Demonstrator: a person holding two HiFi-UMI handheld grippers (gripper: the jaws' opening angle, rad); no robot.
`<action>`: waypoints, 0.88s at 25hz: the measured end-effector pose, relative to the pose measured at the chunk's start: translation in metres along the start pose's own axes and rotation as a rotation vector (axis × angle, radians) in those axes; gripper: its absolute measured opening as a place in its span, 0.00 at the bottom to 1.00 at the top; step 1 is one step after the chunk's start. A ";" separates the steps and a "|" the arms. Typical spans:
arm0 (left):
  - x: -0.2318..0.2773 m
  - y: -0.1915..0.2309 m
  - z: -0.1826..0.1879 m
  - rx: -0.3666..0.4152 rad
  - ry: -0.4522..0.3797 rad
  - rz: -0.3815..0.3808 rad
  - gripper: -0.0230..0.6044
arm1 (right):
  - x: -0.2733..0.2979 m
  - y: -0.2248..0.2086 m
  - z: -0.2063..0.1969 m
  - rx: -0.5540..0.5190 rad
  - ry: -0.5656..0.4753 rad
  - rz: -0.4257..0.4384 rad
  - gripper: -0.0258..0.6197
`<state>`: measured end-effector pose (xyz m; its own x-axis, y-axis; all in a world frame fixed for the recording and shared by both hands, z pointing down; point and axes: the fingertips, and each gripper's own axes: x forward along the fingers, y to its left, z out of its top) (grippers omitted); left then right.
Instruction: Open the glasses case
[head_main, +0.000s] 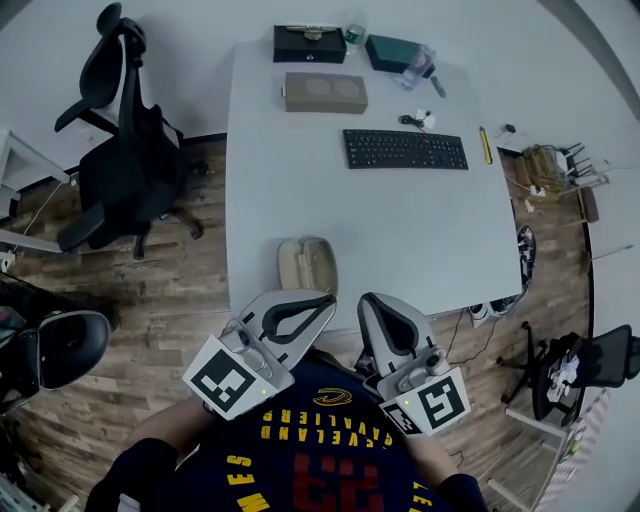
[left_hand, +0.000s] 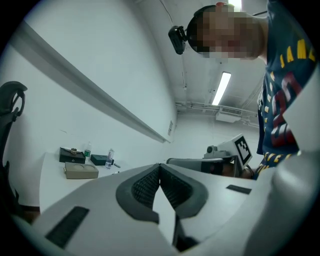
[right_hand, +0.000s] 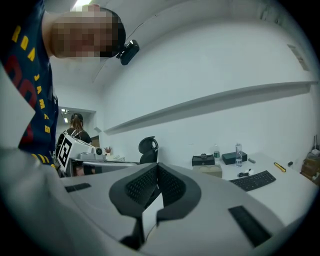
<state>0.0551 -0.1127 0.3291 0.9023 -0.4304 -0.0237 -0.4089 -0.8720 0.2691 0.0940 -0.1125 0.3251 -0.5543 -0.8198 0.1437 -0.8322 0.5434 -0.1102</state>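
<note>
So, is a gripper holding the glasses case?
No, the glasses case lies on the table, while the left gripper and right gripper are shut on nothing.

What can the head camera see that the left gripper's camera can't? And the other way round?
Only the head view shows the glasses case, lying near the front edge of the table, and the wooden floor. Only the left gripper view shows the ceiling light and the camera on the person's head. Both show the beige box, the black box behind it, the left gripper and the right gripper.
</note>
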 end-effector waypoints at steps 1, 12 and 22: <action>-0.001 0.003 0.000 -0.003 -0.001 0.007 0.06 | 0.002 0.000 -0.001 -0.001 0.005 -0.005 0.07; -0.008 0.014 -0.007 -0.035 0.024 0.030 0.06 | 0.009 0.005 -0.007 0.003 -0.004 -0.002 0.07; -0.007 0.016 -0.011 -0.049 0.039 0.035 0.06 | 0.008 0.007 -0.010 0.007 -0.004 0.000 0.07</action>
<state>0.0439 -0.1210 0.3445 0.8928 -0.4499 0.0238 -0.4337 -0.8438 0.3161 0.0832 -0.1137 0.3358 -0.5541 -0.8205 0.1403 -0.8322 0.5420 -0.1172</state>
